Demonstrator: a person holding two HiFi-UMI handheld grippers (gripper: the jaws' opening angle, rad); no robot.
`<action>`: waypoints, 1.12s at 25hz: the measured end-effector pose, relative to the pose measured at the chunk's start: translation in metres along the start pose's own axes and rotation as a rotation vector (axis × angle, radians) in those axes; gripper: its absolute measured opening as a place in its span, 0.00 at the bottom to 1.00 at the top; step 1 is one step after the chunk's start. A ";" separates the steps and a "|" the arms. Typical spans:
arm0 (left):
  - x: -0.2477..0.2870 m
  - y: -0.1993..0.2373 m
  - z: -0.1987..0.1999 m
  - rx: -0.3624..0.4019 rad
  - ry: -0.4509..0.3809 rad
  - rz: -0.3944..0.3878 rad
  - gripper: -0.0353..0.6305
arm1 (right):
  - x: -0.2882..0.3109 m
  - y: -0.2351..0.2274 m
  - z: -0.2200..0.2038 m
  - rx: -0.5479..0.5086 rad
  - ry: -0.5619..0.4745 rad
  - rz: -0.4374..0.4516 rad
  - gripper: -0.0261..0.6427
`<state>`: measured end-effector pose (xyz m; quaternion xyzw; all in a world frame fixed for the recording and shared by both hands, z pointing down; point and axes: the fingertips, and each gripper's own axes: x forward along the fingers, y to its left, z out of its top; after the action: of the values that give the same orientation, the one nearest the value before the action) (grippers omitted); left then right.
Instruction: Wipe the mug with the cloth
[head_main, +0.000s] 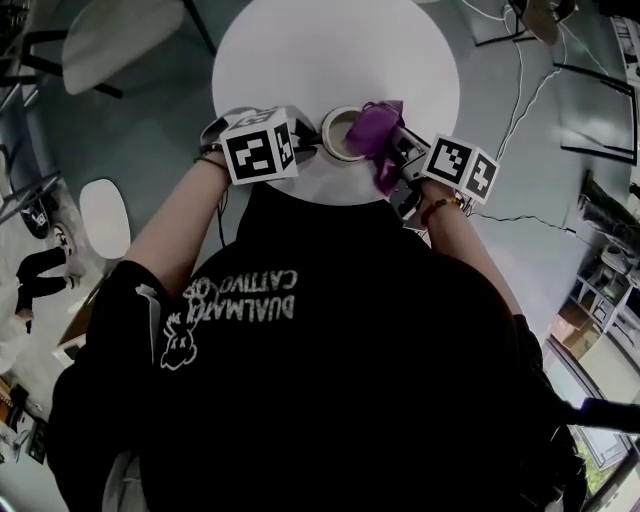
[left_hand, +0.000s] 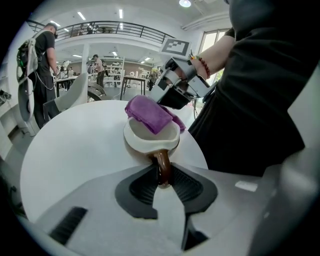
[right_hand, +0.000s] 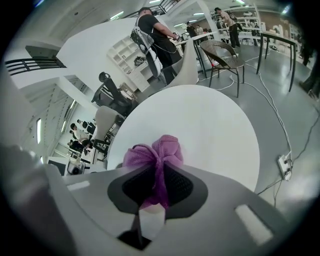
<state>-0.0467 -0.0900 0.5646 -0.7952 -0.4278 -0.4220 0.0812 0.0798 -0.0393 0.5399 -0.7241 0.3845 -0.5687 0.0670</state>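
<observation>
Head view: the mug (head_main: 338, 135) stands on the tabletop (head_main: 330, 50), just ahead of the left hand-held gripper (head_main: 308, 150). Left gripper view: its 2 jaws are clenched on the mug's handle (left_hand: 162, 165). Right gripper view: the right hand-held gripper (right_hand: 156, 186) clamps the purple cloth (right_hand: 155, 152).

The right claw (right_hand: 157, 187) pinches a bunched purple cloth (right_hand: 155, 155) above the round white table (right_hand: 210, 130).

Round white table (head_main: 300, 40) on grey floor (head_main: 160, 150); railed balcony (left_hand: 115, 26); ceiling strip lights (left_hand: 120, 13)
</observation>
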 end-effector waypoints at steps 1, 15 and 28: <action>0.000 0.000 0.000 -0.002 0.000 -0.003 0.16 | 0.001 0.001 0.003 -0.009 0.004 0.002 0.14; -0.002 0.001 0.001 -0.004 -0.014 -0.020 0.16 | 0.029 0.035 0.030 -0.165 0.045 0.013 0.13; -0.001 -0.007 -0.008 -0.032 -0.040 0.009 0.16 | 0.037 0.075 0.014 -0.439 0.090 0.051 0.13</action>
<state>-0.0568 -0.0904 0.5675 -0.8067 -0.4188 -0.4124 0.0615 0.0583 -0.1201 0.5233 -0.6851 0.5198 -0.5014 -0.0948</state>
